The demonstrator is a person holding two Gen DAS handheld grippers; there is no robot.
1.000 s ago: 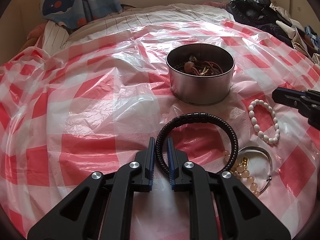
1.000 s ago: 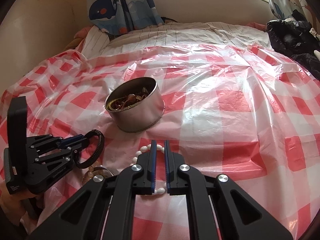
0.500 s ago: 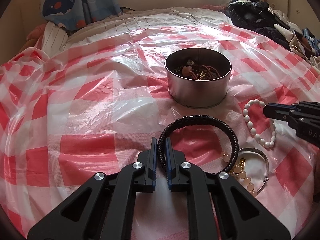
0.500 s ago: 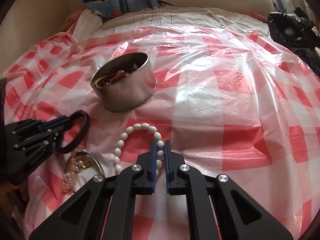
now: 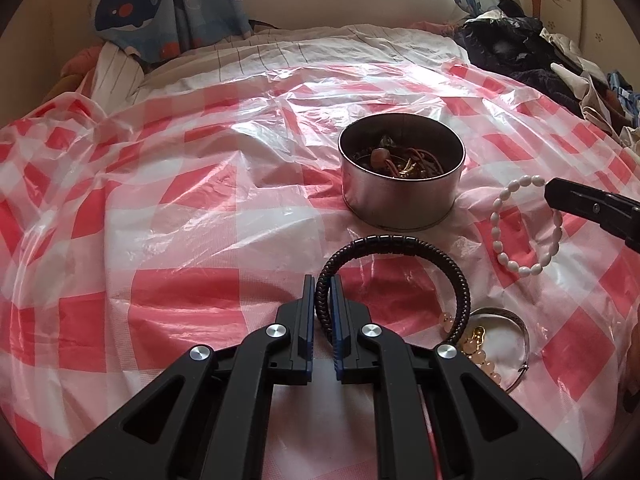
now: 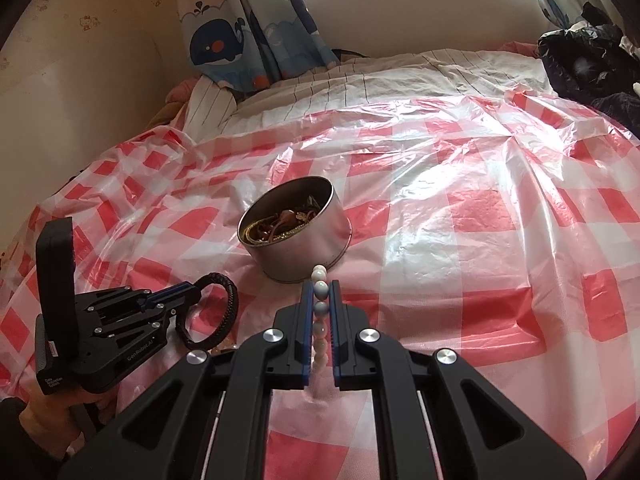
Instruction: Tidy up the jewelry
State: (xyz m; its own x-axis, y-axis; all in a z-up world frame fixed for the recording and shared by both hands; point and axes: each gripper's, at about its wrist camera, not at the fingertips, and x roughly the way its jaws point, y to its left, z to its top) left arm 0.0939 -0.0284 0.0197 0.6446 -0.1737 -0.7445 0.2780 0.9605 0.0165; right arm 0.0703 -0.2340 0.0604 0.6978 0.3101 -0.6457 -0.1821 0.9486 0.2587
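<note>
My left gripper [image 5: 323,280] is shut on a black braided bracelet [image 5: 400,245], which also shows in the right wrist view [image 6: 230,300]. My right gripper [image 6: 321,284] is shut on a white bead bracelet [image 6: 320,308] and holds it lifted just in front of the round metal tin [image 6: 296,228]. In the left wrist view the bead bracelet [image 5: 516,224] hangs from the right gripper [image 5: 554,194] beside the tin [image 5: 400,196], which holds several pieces of jewelry.
A silver bangle [image 5: 516,324] and an amber bead bracelet [image 5: 480,356] lie on the red-and-white checked plastic sheet [image 5: 180,280] right of my left gripper. Dark clothes [image 5: 520,48] are piled at the far right. Whale curtains [image 6: 248,40] hang behind.
My right gripper has closed on the white bead bracelet and lifted it off the sheet toward the tin. My left gripper has raised the black bracelet slightly.
</note>
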